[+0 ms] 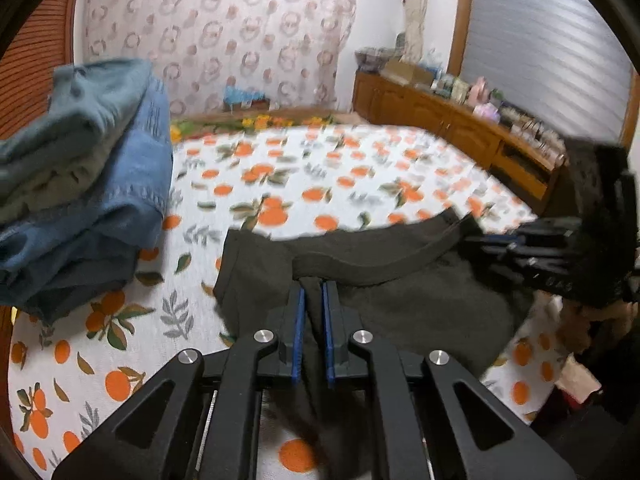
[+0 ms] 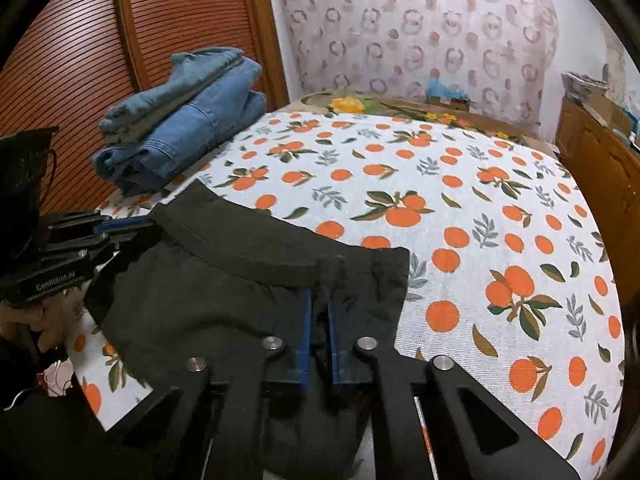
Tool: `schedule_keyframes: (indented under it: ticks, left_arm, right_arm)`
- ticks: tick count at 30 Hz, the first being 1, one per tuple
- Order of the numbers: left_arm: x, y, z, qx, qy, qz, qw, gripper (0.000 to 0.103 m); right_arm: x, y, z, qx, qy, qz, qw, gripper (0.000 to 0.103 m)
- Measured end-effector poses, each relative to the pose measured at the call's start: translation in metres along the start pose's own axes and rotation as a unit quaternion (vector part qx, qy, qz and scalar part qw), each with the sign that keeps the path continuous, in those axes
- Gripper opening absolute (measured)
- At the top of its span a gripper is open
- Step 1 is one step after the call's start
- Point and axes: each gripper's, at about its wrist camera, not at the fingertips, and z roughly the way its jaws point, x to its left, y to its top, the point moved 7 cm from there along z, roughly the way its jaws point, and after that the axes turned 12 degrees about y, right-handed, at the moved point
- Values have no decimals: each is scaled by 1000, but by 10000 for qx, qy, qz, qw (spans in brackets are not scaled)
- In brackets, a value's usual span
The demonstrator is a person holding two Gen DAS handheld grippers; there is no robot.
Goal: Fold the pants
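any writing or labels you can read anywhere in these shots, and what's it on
"GenRobot.AI", as best it reads: white letters on the side of the left gripper, seen in the right wrist view.
Pale marks on the right gripper in the left wrist view: too blurred to read.
Boxes and packets on the wooden cabinet: any print too small and blurred to read.
No text shows on the black pants, the stacked jeans or the orange-print sheet.

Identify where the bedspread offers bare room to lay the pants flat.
Free: the orange-print bedspread beyond the black pants, right of the stacked blue denim jeans, toward the wooden cabinet. Crowded: the near edge, where the left gripper and right gripper pinch the waistband.
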Motion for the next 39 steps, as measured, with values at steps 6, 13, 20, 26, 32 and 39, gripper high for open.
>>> schedule_keyframes:
  ticks: [6,13,20,26,32,39]
  left_arm:
    - [-4,29,-34,-553,-130,-94,9983,9]
    - [2,51,-18,-469,147,-51,9988,9]
    - [10,30,21,158,387,71,9991,10]
    - [16,24,18,258,305,-49,9992,33]
    - [16,18,-1,202,133,-44,9997,46]
    - [12,-13,-19,291,221,147,9992,47]
  right_arm:
    - [15,10,-38,-660,127,-135,9976,5]
    - [14,30,-50,-919,-47,-225,9955,4]
    - [-3,19,-5,-281,-306,76,9991,5]
    - [-3,24,1,-197,-384,19,9991,17]
    - [1,17,-21,-241,-487,-67,9985,30]
    - [11,-12,-43,-120,-298,-57,9995,31]
